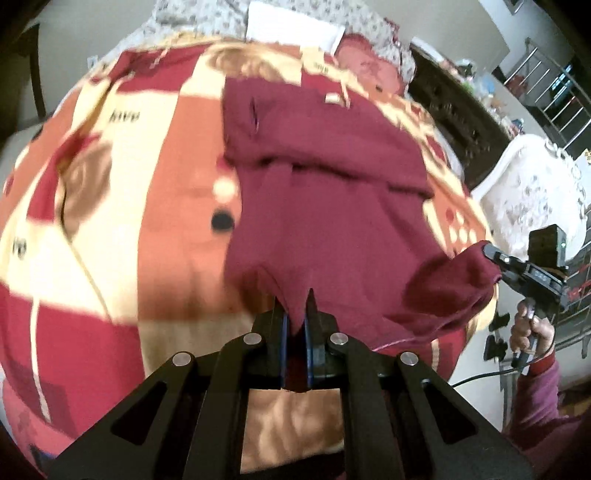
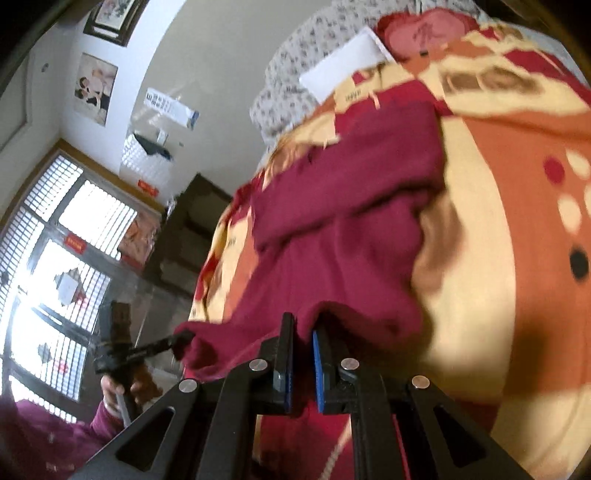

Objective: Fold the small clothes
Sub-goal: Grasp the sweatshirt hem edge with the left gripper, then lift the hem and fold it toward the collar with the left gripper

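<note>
Left hand-held gripper (image 1: 294,306) pinches a near edge of the maroon garment (image 1: 332,177) between narrow blue-padded black fingers. Right hand-held gripper (image 2: 303,328) clamps another soft, bunched corner likewise. That matte, knit-looking cloth lies partly folded on a plush patchwork blanket (image 1: 147,206) covering the bed, its gripped edge lifted.

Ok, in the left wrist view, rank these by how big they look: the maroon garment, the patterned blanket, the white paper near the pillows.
1. patterned blanket
2. maroon garment
3. white paper, though it lies farthest from the camera, so it may look smaller than it is.
</note>
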Motion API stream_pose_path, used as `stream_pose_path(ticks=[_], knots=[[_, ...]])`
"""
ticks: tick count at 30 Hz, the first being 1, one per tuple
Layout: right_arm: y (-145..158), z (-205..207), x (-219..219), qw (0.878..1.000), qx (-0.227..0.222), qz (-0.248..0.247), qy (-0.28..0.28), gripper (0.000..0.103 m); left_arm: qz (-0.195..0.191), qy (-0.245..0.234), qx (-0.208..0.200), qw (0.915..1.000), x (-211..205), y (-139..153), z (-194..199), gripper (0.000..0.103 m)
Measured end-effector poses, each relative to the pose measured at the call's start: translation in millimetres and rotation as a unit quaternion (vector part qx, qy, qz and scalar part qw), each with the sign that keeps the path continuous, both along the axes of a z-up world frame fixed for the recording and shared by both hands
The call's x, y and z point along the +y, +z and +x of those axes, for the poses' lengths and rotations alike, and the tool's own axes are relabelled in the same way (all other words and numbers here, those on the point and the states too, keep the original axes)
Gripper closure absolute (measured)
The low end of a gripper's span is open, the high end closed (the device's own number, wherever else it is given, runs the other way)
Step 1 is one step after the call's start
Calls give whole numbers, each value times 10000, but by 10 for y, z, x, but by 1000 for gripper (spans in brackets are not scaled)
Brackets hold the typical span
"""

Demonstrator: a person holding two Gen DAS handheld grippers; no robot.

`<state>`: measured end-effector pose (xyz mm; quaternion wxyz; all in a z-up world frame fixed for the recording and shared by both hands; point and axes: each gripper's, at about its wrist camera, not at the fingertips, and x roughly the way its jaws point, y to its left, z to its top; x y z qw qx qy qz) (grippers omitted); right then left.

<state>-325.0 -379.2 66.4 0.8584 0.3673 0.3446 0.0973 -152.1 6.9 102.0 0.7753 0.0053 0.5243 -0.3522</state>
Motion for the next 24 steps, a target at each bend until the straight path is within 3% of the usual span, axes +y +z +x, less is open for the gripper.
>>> stream_pose_path(ticks=[8, 13, 24], knots=[[166, 762, -464, 9991, -227, -118, -331, 95, -250, 230, -469, 9983, -422, 186, 762, 97], [201, 1201, -706, 9975, -137, -462, -522, 95, -219, 324, -671, 9970, -740, 231, 1278, 97], [-25, 2065, -1305, 9959, 141, -146, -883, 95, 6, 457, -793, 9958, -1348, 115, 2120, 97]])
